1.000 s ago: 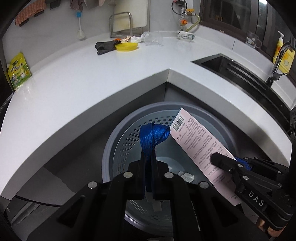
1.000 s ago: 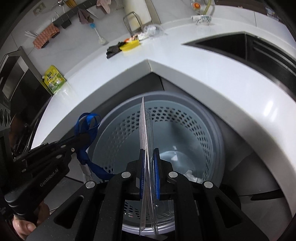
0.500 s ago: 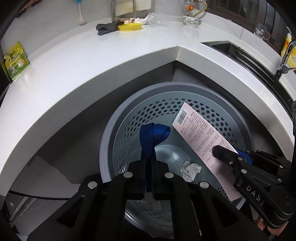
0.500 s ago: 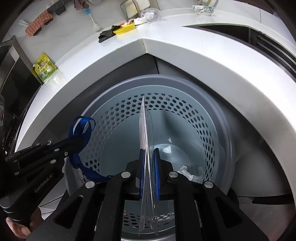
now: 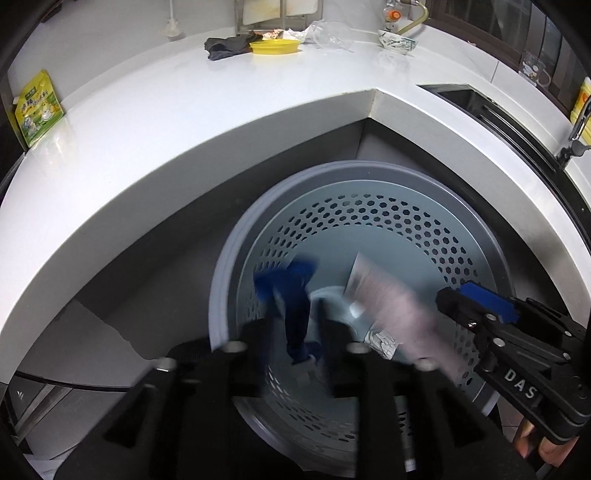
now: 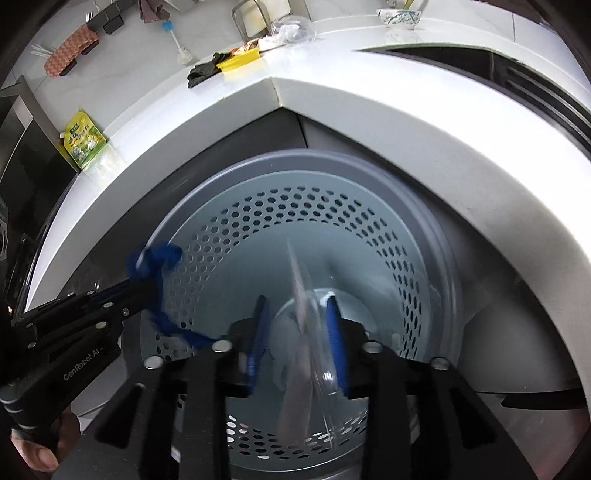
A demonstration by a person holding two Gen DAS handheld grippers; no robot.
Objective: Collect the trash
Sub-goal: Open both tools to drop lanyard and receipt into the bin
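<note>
A grey perforated trash bin point(image 5: 480, 236) point(image 6: 436, 266) stands on the floor under the white counter corner. My left gripper point(image 5: 295, 314) is over the bin, jaws apart, with a blurred blue ribbon point(image 5: 295, 295) point(image 6: 155, 258) loose between them. My right gripper point(image 6: 295, 325) is over the bin too, jaws apart, with a blurred pink label in a clear sleeve point(image 5: 391, 299) point(image 6: 303, 332) dropping between them. A crumpled white scrap point(image 5: 382, 341) lies on the bin floor.
On the white L-shaped counter point(image 5: 184, 110) are a yellow dish point(image 5: 275, 46), a dark cloth point(image 5: 225, 46), a clear plastic wrapper point(image 5: 328, 35), a patterned bowl point(image 5: 397, 38) and a green-yellow pouch point(image 5: 37, 107). A dark sink point(image 5: 480, 107) is at the right.
Both grippers have opened over the bin. The blue ribbon and the pink label have come loose and are falling, blurred. Both grippers moved lower toward the bin.
</note>
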